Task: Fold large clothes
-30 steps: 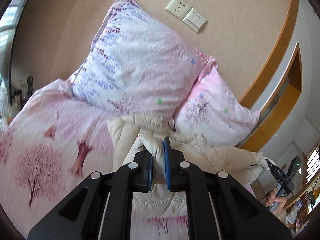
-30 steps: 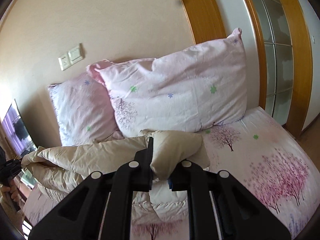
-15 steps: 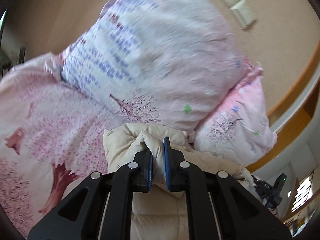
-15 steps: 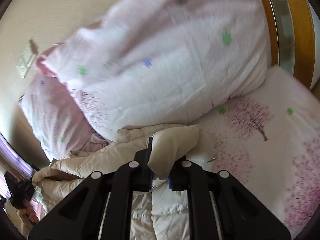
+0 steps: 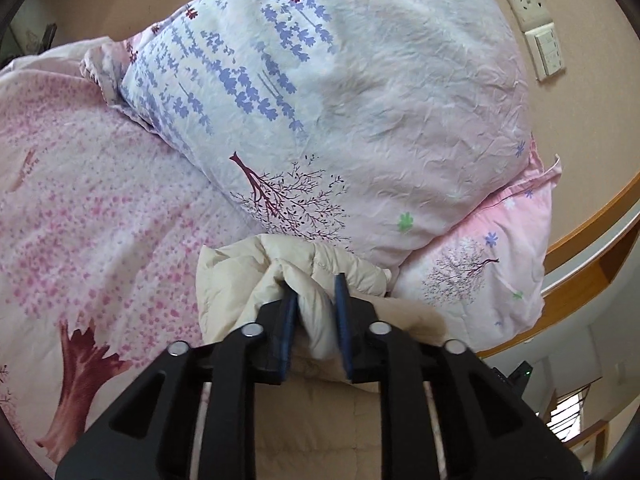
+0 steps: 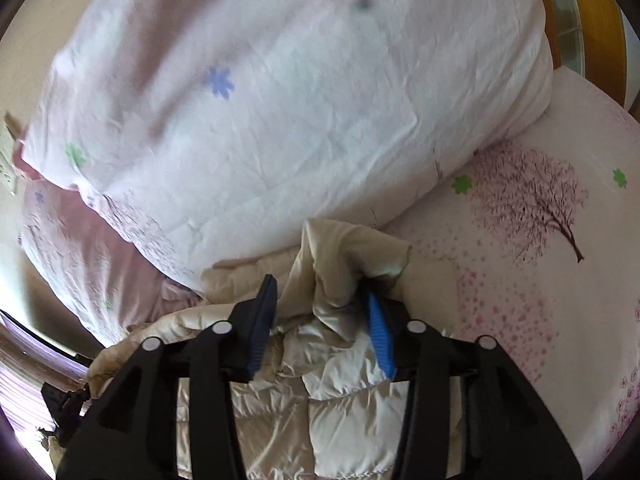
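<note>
Letting go cleanly is what this step looks to call for: both grippers have carried an edge of the cream quilted down jacket (image 5: 240,280) up to the foot of the pillows, and their jaws have just been opening. The left gripper (image 5: 316,312) is only partly parted, a puffy fold of jacket filling the gap and touching its blue pads (image 5: 289,332), so I judge it barely released. The right gripper (image 6: 320,316) stands wider, its pads clear of the limp sleeve end (image 6: 352,252) drooping between them. Backing straight out, without snagging the slippery shell, should keep the fold flat. The jacket (image 6: 344,400) lies on the pink tree-print bedsheet (image 6: 540,280), glossy and stitched in soft squares; the crinkled floral pillow (image 5: 360,100) behind is plump and matte.
</note>
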`<action>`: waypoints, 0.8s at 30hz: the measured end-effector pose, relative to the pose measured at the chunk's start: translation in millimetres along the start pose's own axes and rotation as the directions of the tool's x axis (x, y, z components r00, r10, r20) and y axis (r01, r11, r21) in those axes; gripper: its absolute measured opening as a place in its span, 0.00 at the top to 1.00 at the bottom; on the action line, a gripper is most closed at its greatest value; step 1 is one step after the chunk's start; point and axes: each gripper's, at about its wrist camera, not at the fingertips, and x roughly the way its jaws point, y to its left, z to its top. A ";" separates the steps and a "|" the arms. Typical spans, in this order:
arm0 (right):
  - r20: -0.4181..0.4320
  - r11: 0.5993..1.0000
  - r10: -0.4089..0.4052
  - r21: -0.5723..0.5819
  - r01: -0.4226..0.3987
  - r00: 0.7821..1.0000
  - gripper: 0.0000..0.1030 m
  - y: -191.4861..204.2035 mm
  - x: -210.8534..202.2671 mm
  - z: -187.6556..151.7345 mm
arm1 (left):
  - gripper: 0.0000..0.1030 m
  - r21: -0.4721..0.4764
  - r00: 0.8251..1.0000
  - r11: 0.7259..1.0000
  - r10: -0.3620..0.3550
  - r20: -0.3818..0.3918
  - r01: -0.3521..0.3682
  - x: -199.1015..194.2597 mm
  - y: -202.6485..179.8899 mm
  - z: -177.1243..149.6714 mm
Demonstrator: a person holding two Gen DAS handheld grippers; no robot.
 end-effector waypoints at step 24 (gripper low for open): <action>-0.111 0.931 -0.350 -0.149 0.333 0.930 0.87 -13.7 37.5 -2.7 | 0.46 0.143 0.947 0.944 0.311 -0.084 -0.297 30.3 -10.1 -9.8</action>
